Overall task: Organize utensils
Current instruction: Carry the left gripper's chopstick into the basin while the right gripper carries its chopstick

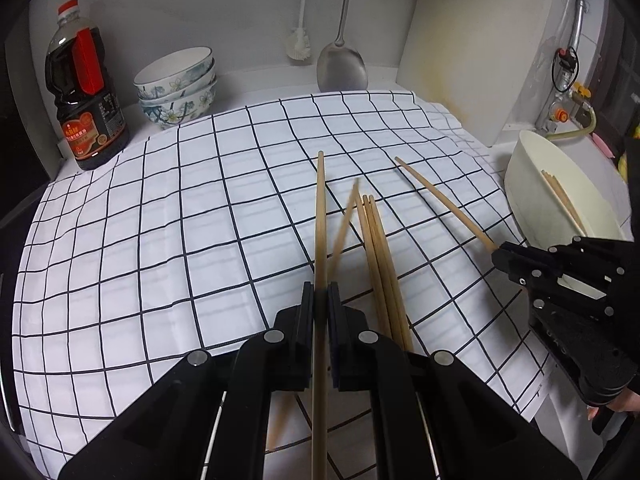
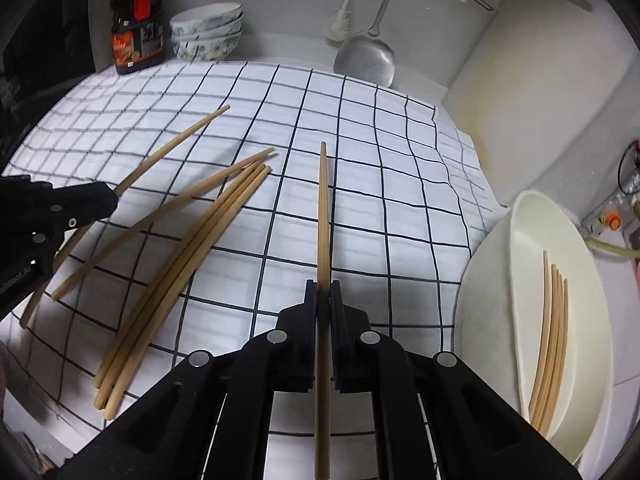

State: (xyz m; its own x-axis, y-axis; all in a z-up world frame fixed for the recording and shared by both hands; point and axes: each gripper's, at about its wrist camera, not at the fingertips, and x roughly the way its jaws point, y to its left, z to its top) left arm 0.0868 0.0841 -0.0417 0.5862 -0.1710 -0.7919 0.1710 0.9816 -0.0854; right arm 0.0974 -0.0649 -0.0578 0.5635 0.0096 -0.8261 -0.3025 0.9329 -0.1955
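My left gripper (image 1: 320,289) is shut on one wooden chopstick (image 1: 320,208), which points away over the checkered cloth (image 1: 160,220). Beside it on the cloth lie several loose chopsticks (image 1: 380,264). At the right my right gripper (image 1: 497,258) is shut on another chopstick (image 1: 440,198). In the right wrist view that gripper (image 2: 323,286) pinches its chopstick (image 2: 323,208) straight ahead. The left gripper (image 2: 115,200) shows at the left edge with its chopstick (image 2: 180,140). Loose chopsticks (image 2: 192,248) lie between them. A white tub (image 2: 480,300) on the right holds several chopsticks (image 2: 554,340).
At the back stand a dark sauce bottle (image 1: 86,92), stacked floral bowls (image 1: 178,86), a metal spatula (image 1: 342,66) and a brush (image 1: 299,46) against the wall. A white cutting board (image 1: 476,48) leans at the back right. The tub (image 1: 532,184) sits off the cloth's right edge.
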